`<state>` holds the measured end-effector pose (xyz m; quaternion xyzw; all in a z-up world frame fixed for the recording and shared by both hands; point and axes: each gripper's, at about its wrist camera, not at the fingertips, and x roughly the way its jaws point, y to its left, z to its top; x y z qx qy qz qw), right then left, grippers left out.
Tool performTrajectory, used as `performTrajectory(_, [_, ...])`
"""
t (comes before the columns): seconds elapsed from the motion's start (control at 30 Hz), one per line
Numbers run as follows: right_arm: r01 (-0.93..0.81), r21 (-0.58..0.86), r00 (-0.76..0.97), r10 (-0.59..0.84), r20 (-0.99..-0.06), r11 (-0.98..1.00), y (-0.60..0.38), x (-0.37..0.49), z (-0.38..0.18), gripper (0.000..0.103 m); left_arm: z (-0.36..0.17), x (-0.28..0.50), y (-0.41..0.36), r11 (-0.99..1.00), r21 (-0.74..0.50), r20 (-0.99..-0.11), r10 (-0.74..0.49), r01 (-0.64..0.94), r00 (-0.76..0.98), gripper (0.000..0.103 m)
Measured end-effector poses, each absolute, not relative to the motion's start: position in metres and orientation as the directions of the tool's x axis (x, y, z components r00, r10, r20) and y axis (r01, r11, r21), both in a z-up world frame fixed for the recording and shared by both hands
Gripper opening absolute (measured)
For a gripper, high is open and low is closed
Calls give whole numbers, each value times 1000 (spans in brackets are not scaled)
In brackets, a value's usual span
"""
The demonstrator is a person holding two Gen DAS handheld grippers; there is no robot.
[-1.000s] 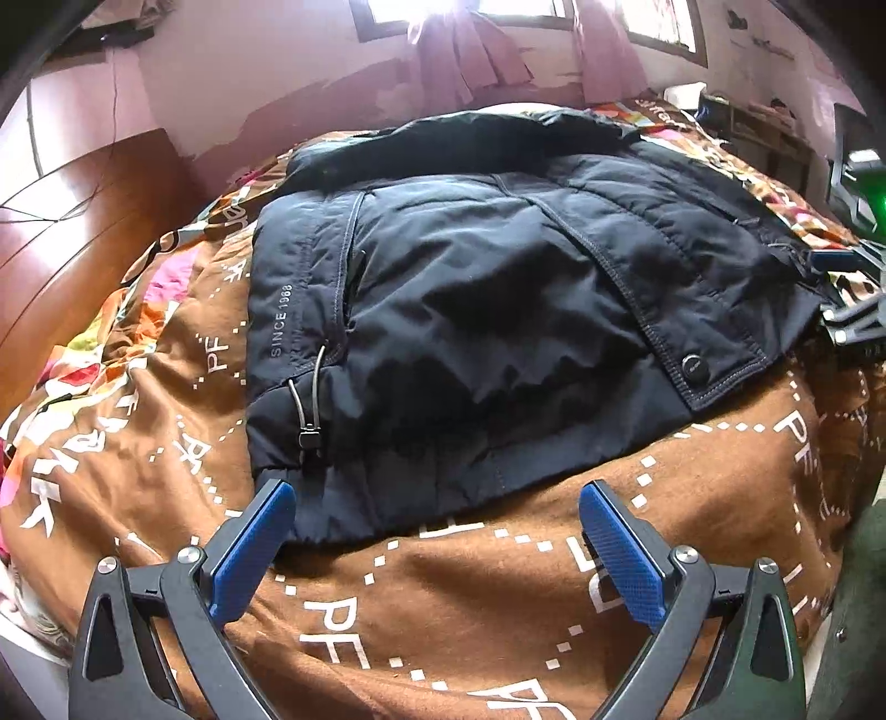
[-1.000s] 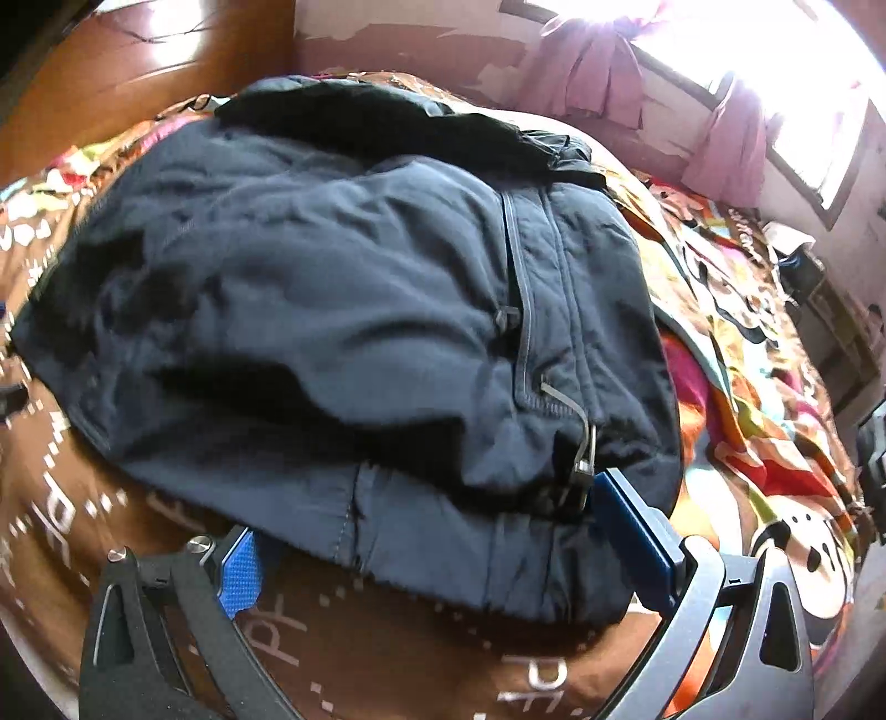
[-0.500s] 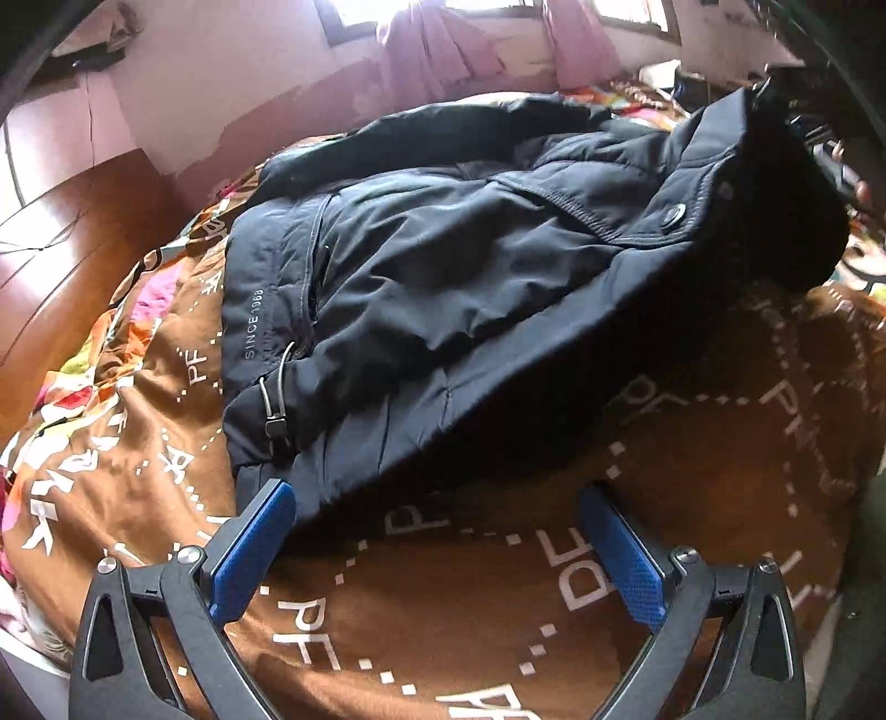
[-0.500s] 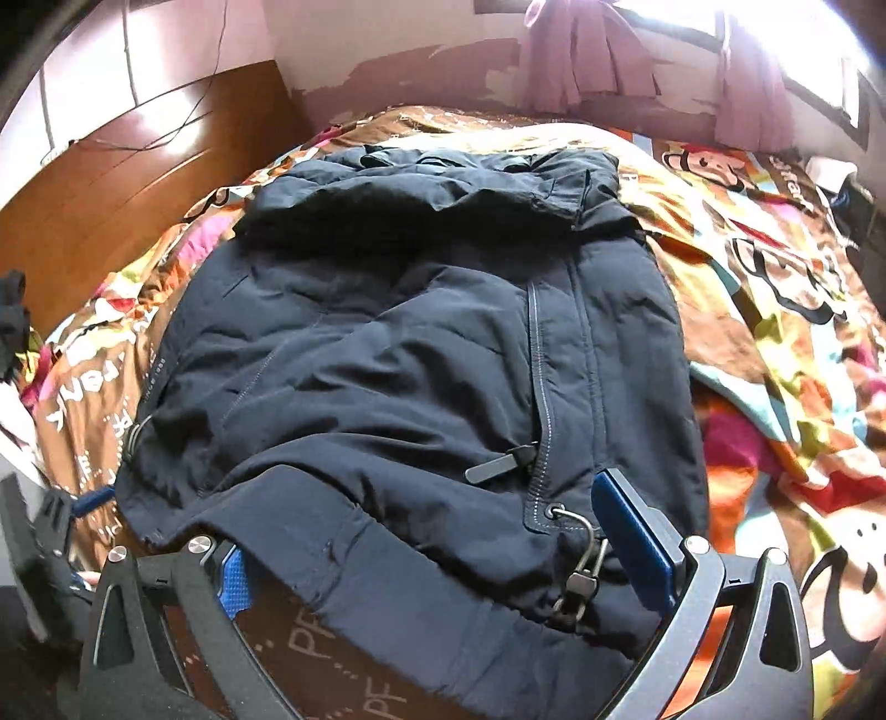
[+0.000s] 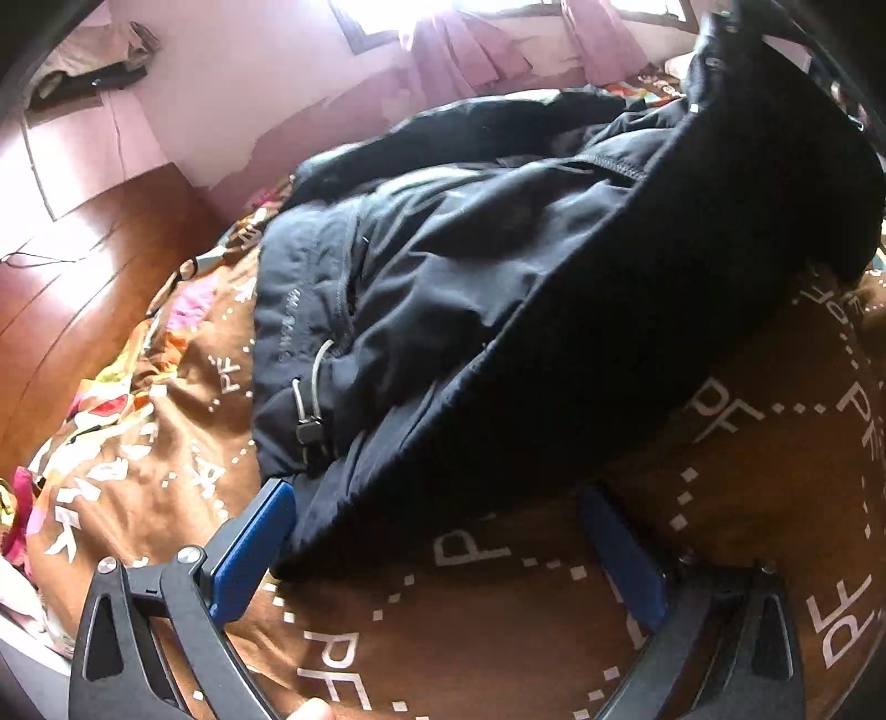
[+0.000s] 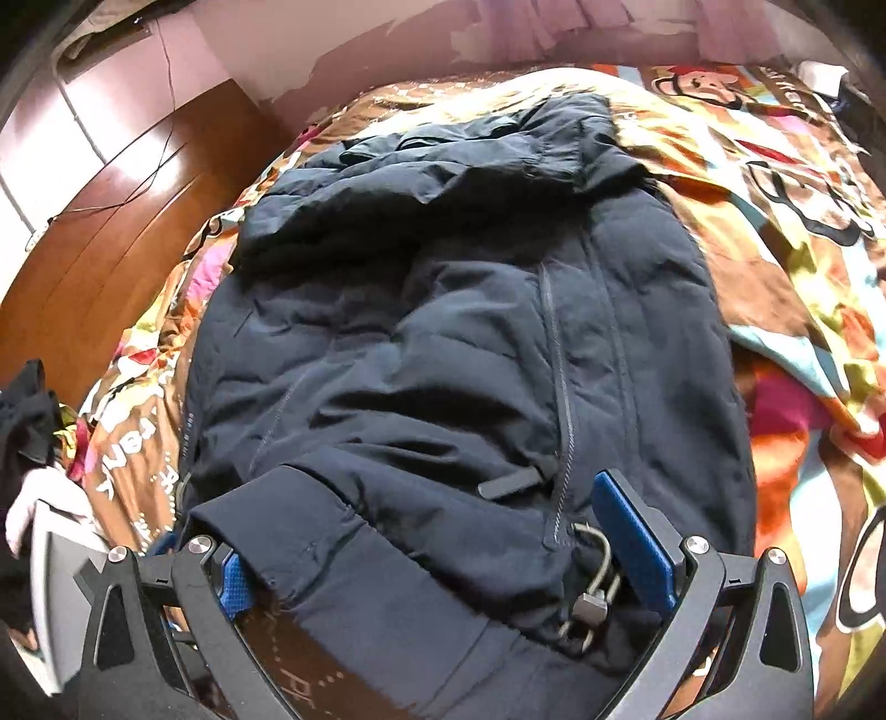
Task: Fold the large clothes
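A large dark navy padded jacket [image 5: 470, 310] lies on a bed with a brown lettered cover [image 5: 498, 637]. Its right hem corner is lifted high at the upper right of the left wrist view. My left gripper [image 5: 437, 543] is open, its jaws wide apart at the jacket's near left hem, holding nothing. In the right wrist view the jacket [image 6: 443, 360] stretches away from me. My right gripper [image 6: 443, 537] has its jaws wide apart, and the jacket's hem with a metal cord stopper [image 6: 587, 598] lies between them and is carried up with it.
A wooden headboard [image 5: 83, 288] stands to the left. A pink wall and window with pink curtains [image 5: 459, 44] are behind. A bright cartoon quilt [image 6: 775, 221] covers the bed's right side. Dark and white clothes [image 6: 33, 443] lie at the left edge.
The right gripper has risen with the jacket's hem and lifted that corner higher off the bed. The left gripper has moved closer to the near left hem.
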<state>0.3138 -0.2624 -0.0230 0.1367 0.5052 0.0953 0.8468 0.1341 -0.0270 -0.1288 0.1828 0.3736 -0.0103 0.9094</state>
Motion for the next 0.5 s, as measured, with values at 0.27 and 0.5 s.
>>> performTrajectory(0.27, [-30,318,423,301,-855,947,-255,319,-25,102,-130,136,-23,928,353,-659,153,123,737,103])
performTrajectory(0.5, [-134,138,437,183,-881,981,-263,269,-52,102,-132,143,-21,930,345,-670,149,128,727,103])
